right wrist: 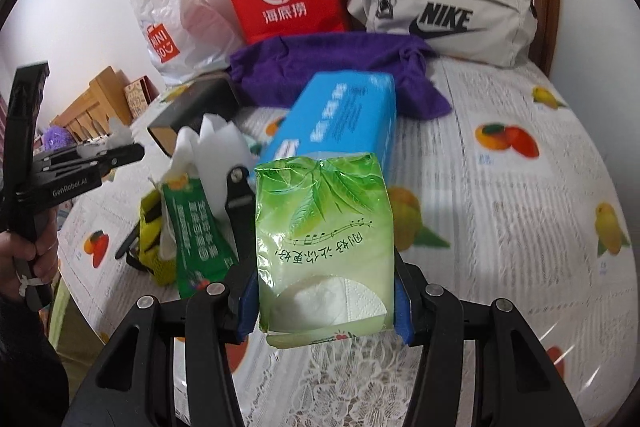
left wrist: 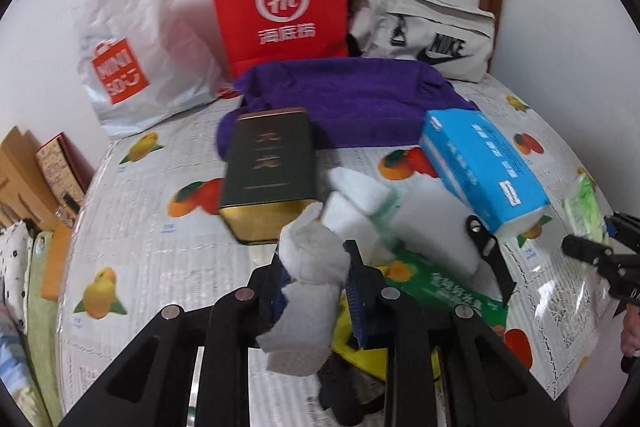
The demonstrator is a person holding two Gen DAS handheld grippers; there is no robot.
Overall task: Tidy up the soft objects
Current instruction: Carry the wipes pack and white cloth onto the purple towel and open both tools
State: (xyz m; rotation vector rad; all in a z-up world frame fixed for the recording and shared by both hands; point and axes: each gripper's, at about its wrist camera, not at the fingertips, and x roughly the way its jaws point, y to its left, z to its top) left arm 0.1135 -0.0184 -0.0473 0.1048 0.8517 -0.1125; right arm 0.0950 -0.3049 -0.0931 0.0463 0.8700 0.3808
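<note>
The left gripper [left wrist: 316, 267] pinches a rolled white cloth [left wrist: 308, 291]; the right gripper [right wrist: 324, 299] clamps a green plastic tissue pack [right wrist: 320, 239], both lifted above the table. Beyond, a blue tissue box [right wrist: 340, 115] and crumpled purple cloth [left wrist: 348, 95] lie unsorted, so most work seems left.

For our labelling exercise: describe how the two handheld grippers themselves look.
Both grippers, left gripper and right gripper, are matte black with angular linkage arms, silver round pivot pins and blue ribbed finger pads. White "GenRobot.AI" lettering marks the left one's body.
</note>
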